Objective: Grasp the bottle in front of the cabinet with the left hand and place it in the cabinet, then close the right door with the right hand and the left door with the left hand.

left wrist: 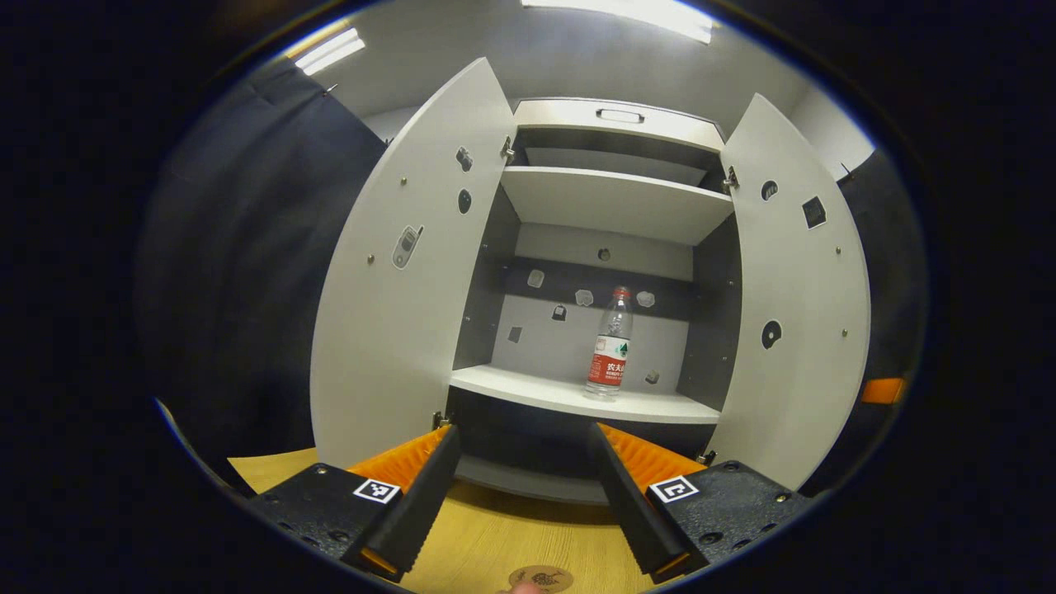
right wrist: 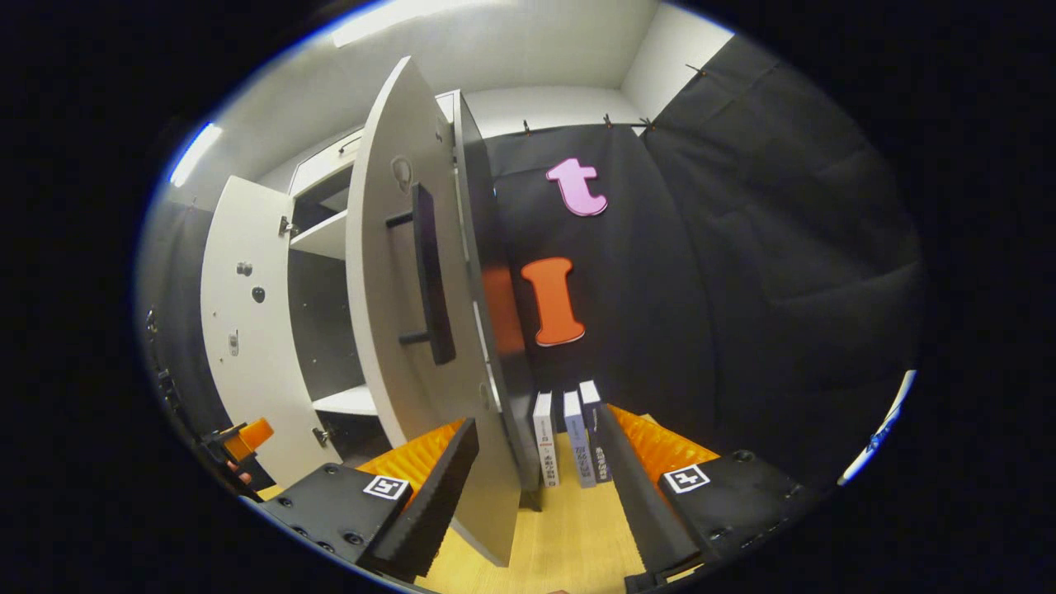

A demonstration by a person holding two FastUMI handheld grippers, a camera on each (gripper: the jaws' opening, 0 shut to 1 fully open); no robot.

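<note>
In the left gripper view the white cabinet [left wrist: 615, 136] stands with both doors swung wide. A clear bottle [left wrist: 610, 346] with a red label stands upright on its lower shelf [left wrist: 528, 389], right of centre. My left gripper [left wrist: 524, 450] is open and empty, low over the wooden table in front of the cabinet and apart from the bottle. In the right gripper view the right door [right wrist: 388, 346] shows nearly edge-on with its dark bar handle [right wrist: 431, 272]. My right gripper [right wrist: 536, 429] is open, and the door's free edge lies between its fingers.
Three books [right wrist: 569, 437] stand upright on the wooden table [right wrist: 569, 536] beside the cabinet's right side. The left door [right wrist: 243, 330] stands open farther off, with the left gripper [right wrist: 243, 437] low beside it. Black cloth walls close in on both sides.
</note>
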